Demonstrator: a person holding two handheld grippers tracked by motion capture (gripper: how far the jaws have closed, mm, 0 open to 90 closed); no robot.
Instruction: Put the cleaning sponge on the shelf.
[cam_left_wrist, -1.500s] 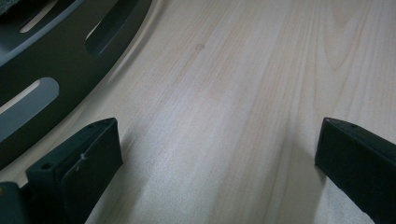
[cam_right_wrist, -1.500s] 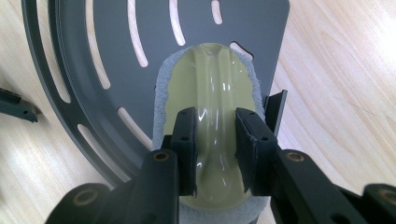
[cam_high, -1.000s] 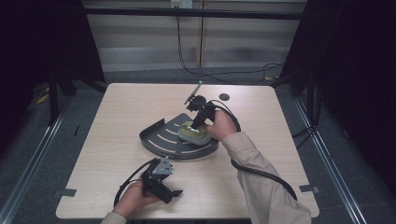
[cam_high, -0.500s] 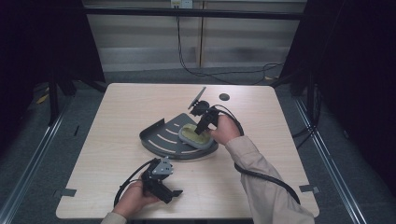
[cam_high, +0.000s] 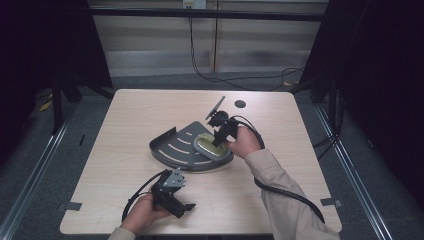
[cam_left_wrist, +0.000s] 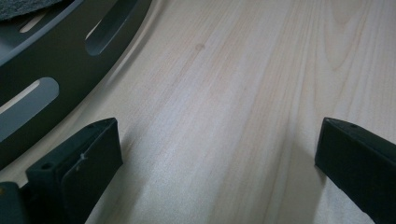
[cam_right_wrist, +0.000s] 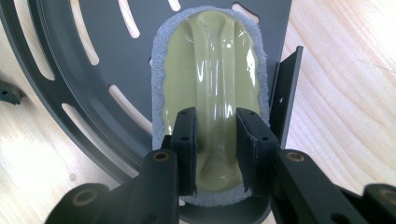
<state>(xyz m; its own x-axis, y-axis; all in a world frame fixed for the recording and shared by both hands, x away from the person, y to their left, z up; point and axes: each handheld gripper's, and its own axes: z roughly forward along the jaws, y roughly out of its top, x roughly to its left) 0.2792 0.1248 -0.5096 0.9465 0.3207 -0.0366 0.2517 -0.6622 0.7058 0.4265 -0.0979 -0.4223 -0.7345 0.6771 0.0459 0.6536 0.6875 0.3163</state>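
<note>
Wooden table (cam_high: 125, 125) unchanged; right tool (cam_right_wrist: 215, 135) still apparently pinches scrubber (cam_right_wrist: 212, 70) ridge, left tool (cam_left_wrist: 215, 154) stays spread.

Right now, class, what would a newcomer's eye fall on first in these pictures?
First, the olive-green scrubber with its grey felt rim, lying on the dark slotted corner shelf mid-table, its raised handle pinched between the right gripper jaws. Next, the left gripper at the table's near edge, its jaws wide apart over bare wood.
</note>
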